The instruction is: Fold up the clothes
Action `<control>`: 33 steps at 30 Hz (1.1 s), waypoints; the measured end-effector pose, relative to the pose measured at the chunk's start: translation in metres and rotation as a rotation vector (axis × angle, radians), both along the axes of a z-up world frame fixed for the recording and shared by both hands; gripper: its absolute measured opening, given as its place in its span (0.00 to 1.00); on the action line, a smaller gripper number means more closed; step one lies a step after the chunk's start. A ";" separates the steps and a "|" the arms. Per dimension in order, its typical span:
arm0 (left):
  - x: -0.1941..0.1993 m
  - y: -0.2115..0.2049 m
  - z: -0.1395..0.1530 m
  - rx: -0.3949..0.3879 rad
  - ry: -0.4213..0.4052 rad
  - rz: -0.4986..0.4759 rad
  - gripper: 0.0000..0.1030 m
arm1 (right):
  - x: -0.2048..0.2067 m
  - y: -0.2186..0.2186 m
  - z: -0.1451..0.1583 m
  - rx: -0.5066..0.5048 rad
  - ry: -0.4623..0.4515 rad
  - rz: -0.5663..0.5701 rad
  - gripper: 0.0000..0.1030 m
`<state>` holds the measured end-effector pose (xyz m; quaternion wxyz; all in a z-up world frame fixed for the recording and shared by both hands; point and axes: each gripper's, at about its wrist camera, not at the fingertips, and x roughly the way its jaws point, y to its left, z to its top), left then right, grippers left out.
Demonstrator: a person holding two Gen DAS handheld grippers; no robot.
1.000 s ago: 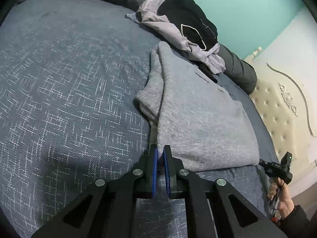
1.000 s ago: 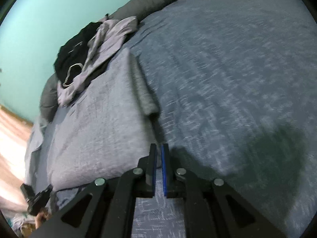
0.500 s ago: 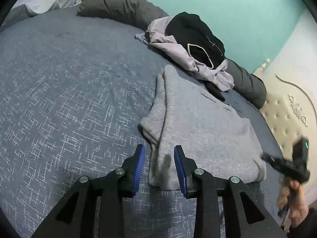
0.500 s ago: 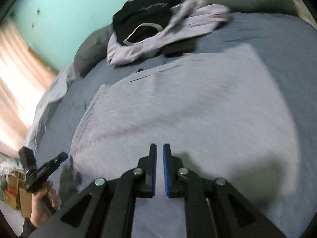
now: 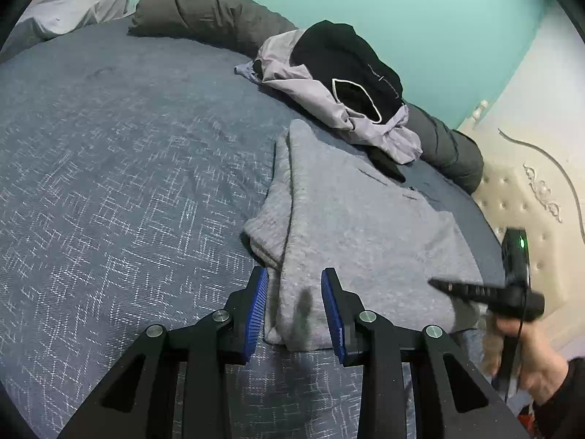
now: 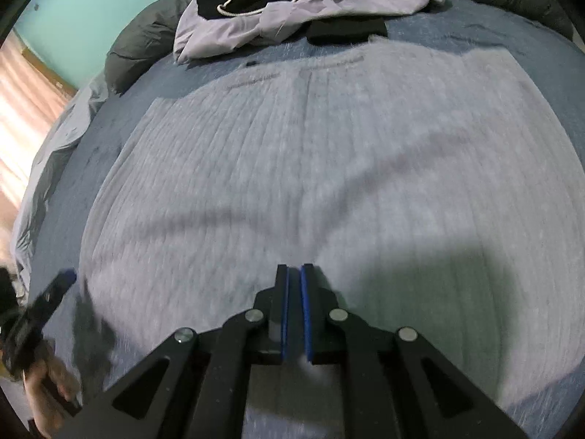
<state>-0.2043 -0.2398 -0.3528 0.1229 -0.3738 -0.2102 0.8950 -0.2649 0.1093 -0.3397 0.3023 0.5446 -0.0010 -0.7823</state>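
- So, my left gripper has let go: a second ago its blue pads were pinched on the near corner of the grey sweater, now they stand spread with that corner lying loose between them, neither pad pressing it.
- Left hand has barely shifted since the release; the corner dropped where I was holding it.
- My right gripper has its jaws pressed together with only a sliver of gap, nothing pinched; it hangs over the middle of the sweater.
- Right hand has swung a long way: a second ago it was at the sweater's folded side edge by the blue bedspread, now it sits over the broad flat panel, and the right view is blurred.
- Sweater lies flat on the bedspread, one side already doubled over along its far-left edge in the left view, with a rolled sleeve showing there.
- Beyond the sweater's far end, a lilac garment and a black top sit heaped against the grey bolster; not yet folded.
- My read: the side fold is set down and done. The next fold looks like bringing the hem up toward the collar, which needs both grippers on near corners.
- Risk: the thick knit could spring back open now that it's released.
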 end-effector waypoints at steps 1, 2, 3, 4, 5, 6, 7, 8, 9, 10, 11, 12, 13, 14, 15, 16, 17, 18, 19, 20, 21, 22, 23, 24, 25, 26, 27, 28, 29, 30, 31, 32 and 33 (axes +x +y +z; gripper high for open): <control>0.001 0.000 0.000 0.002 0.000 -0.002 0.33 | 0.000 0.002 0.001 0.004 0.000 0.006 0.07; 0.002 0.001 0.000 0.004 0.000 -0.003 0.33 | 0.001 0.003 0.003 0.007 0.000 0.011 0.07; 0.002 0.001 0.000 0.005 0.000 -0.003 0.33 | -0.002 0.002 0.004 0.014 -0.005 0.008 0.07; 0.002 0.002 0.000 0.005 -0.002 -0.003 0.33 | -0.008 0.000 0.005 0.015 -0.007 -0.002 0.07; 0.002 0.002 0.000 0.006 -0.003 -0.003 0.33 | -0.015 -0.003 0.007 0.015 -0.010 -0.013 0.07; 0.002 0.002 0.000 0.006 -0.005 -0.004 0.33 | -0.024 -0.007 0.009 0.014 -0.008 -0.024 0.07; 0.002 0.002 0.000 0.004 -0.005 -0.005 0.34 | -0.032 -0.012 0.009 0.019 -0.011 -0.032 0.07; 0.003 0.003 0.000 0.002 -0.004 -0.007 0.34 | -0.040 -0.017 0.010 0.027 -0.012 -0.040 0.07; 0.003 0.003 0.000 0.000 -0.004 -0.009 0.34 | -0.050 -0.023 0.009 0.040 -0.018 -0.049 0.07; 0.003 0.003 0.000 -0.004 -0.004 -0.009 0.35 | -0.058 -0.025 0.007 0.049 -0.025 -0.060 0.06; 0.003 0.002 -0.001 -0.006 -0.005 -0.008 0.35 | -0.067 -0.027 0.006 0.057 -0.031 -0.072 0.06; 0.002 0.001 -0.001 -0.003 -0.007 -0.006 0.35 | -0.074 -0.031 0.005 0.065 -0.034 -0.074 0.06; 0.002 0.000 -0.002 -0.001 -0.009 -0.004 0.35 | -0.081 -0.035 0.005 0.073 -0.037 -0.076 0.04; 0.001 0.000 -0.003 0.001 -0.011 -0.003 0.35 | -0.086 -0.037 0.005 0.076 -0.032 -0.075 0.04; 0.000 0.000 -0.003 0.001 -0.013 -0.002 0.36 | -0.091 -0.039 0.006 0.079 -0.027 -0.074 0.04; 0.000 0.000 -0.003 0.000 -0.014 -0.003 0.36 | -0.095 -0.040 0.006 0.084 -0.027 -0.073 0.04; 0.000 0.000 -0.004 -0.001 -0.015 -0.004 0.36 | -0.098 -0.041 0.006 0.090 -0.027 -0.073 0.04; -0.001 0.000 -0.004 -0.001 -0.016 -0.006 0.36 | -0.102 -0.042 0.006 0.096 -0.027 -0.073 0.04; -0.001 0.001 -0.004 -0.003 -0.017 -0.007 0.36 | -0.100 -0.041 0.006 0.090 -0.036 -0.080 0.04; -0.001 0.001 -0.004 -0.004 -0.017 -0.008 0.36 | -0.097 -0.040 0.006 0.082 -0.046 -0.088 0.04; -0.001 0.002 -0.003 -0.006 -0.017 -0.008 0.37 | -0.091 -0.039 0.005 0.073 -0.055 -0.080 0.04; -0.001 0.001 -0.003 -0.006 -0.016 -0.007 0.38 | -0.084 -0.039 0.005 0.064 -0.064 -0.070 0.04; -0.001 0.001 -0.002 -0.003 -0.015 -0.006 0.40 | -0.077 -0.039 0.004 0.055 -0.072 -0.061 0.04; -0.001 0.000 -0.002 0.001 -0.014 -0.004 0.41 | -0.067 -0.034 0.003 0.050 -0.075 -0.050 0.04; -0.001 0.000 -0.002 0.005 -0.015 -0.002 0.42 | -0.057 -0.028 0.002 0.046 -0.077 -0.039 0.04; 0.000 -0.001 -0.003 0.010 -0.017 0.001 0.43 | -0.047 -0.022 0.001 0.042 -0.080 -0.028 0.04; 0.000 0.000 -0.003 0.013 -0.019 0.001 0.43 | -0.041 -0.017 0.000 0.038 -0.077 -0.025 0.04; 0.001 0.001 -0.004 0.013 -0.021 -0.001 0.43 | -0.034 -0.010 -0.001 0.022 -0.075 -0.031 0.04; 0.001 0.002 -0.004 0.010 -0.022 -0.005 0.43 | -0.031 -0.007 -0.001 0.016 -0.074 -0.031 0.04; 0.002 0.003 -0.004 0.007 -0.022 -0.007 0.43 | -0.028 -0.004 -0.002 0.011 -0.074 -0.030 0.04; 0.002 0.005 -0.004 0.003 -0.022 -0.010 0.43 | -0.024 -0.003 0.001 0.016 -0.068 -0.024 0.04; 0.002 0.006 -0.004 0.000 -0.021 -0.012 0.43 | -0.022 -0.004 0.003 0.025 -0.059 -0.014 0.04; 0.003 0.008 -0.004 -0.002 -0.021 -0.015 0.43 | -0.021 -0.003 0.006 0.024 -0.057 -0.017 0.04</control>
